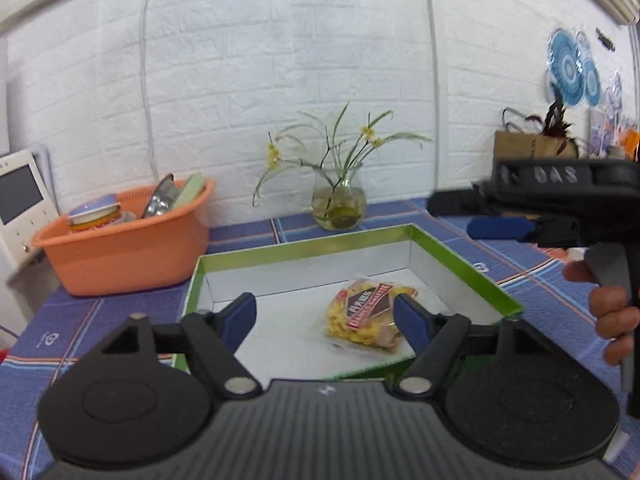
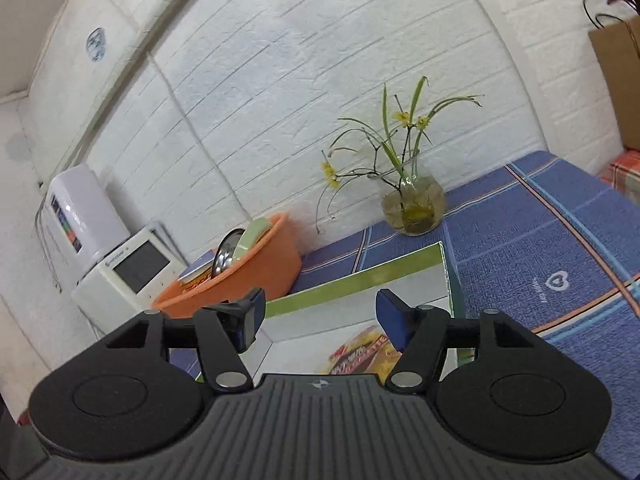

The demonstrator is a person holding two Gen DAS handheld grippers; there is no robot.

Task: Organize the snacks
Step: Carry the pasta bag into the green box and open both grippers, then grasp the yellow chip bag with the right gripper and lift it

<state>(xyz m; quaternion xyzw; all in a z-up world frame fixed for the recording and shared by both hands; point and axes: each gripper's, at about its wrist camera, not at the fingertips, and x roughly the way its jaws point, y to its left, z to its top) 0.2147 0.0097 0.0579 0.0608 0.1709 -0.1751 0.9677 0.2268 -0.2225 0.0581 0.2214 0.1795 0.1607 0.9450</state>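
Observation:
A yellow snack packet (image 1: 366,316) with a red-and-brown label lies flat on the white floor of a shallow green-rimmed box (image 1: 304,246). My left gripper (image 1: 324,318) hovers over the box's near side, open; its right finger overlaps the packet's right end in this view, without pinching it. My right gripper (image 2: 320,308) stands open and empty above the same box (image 2: 360,276), with the packet (image 2: 360,354) below and partly hidden by its body. The left wrist view shows that right gripper (image 1: 480,222) from the side at the right, held by a hand (image 1: 612,316).
An orange basin (image 1: 120,256) holding tins and lids stands left of the box. A glass vase (image 1: 339,204) with yellow flowers is behind it by the white brick wall. A white device (image 1: 20,200) is at far left, a brown paper bag (image 1: 528,144) at back right.

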